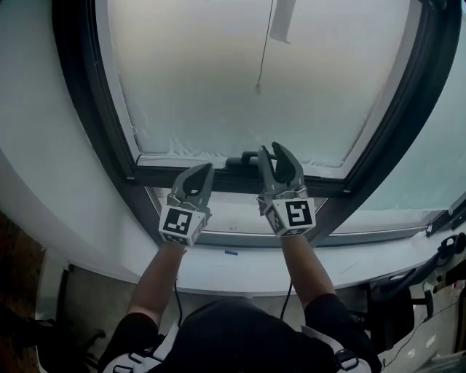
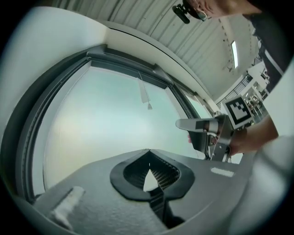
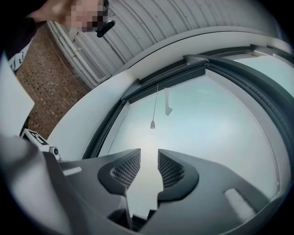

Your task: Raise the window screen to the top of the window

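The window screen point(image 1: 218, 80) fills the upper middle of the head view as a pale, frosted-looking sheet inside a dark window frame point(image 1: 80, 87). Its lower edge lies just above the frame's dark crossbar, with a thin white fringe along it. A small dark handle point(image 1: 244, 157) sits at the middle of that edge. A thin cord point(image 1: 263, 51) hangs in front of the sheet and ends in a small pull weight point(image 1: 257, 88). A white tag point(image 1: 282, 22) hangs beside the cord at the top of the frame.

Below the crossbar we see a lower pane, then a white sill point(image 1: 218, 273) with a small blue item point(image 1: 231, 253) lying on it. Dark furniture shows at the lower right, too dim to name.

Our left gripper point(image 1: 205, 170) is at the centre left, its jaws pressed together at the tips with nothing between them. Our right gripper point(image 1: 272, 151) stands just right of the handle, jaws partly apart. The right gripper view shows only the pale screen through the gap. We cannot tell whether its nearer jaw touches the handle. Nothing stands between the grippers and the screen.
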Motion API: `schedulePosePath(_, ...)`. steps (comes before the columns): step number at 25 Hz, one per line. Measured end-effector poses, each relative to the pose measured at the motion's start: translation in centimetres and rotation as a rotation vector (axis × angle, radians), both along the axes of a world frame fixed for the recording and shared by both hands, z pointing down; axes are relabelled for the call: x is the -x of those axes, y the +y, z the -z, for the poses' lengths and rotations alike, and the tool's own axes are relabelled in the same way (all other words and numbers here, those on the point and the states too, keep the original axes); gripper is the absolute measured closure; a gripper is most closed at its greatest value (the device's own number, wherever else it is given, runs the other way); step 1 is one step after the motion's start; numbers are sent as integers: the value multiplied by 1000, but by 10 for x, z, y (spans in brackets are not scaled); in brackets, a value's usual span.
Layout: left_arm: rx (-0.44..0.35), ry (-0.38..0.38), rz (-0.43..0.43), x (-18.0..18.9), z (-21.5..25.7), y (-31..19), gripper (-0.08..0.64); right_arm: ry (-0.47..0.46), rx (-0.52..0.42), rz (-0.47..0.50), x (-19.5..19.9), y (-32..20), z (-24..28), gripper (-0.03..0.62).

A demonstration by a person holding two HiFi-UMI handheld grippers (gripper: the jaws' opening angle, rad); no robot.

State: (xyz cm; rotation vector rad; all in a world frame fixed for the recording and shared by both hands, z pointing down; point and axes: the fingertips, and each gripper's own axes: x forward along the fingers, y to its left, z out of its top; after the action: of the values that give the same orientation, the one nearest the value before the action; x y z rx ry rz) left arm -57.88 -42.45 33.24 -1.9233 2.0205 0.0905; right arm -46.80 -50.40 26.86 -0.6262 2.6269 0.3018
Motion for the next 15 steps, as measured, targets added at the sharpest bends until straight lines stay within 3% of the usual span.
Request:
schedulePosePath(8,-16,104,-148,-20,-42,27,558,93,172,-12,-13,26,-88,532)
schedulePosePath(12,49,151,-180,-23,-82,44,557,153,223,-70,-54,46,-145,558)
schedulePosePath(15,77,176,-176,-25,-100,52,557,136,285,-123,-95,44,-167,575)
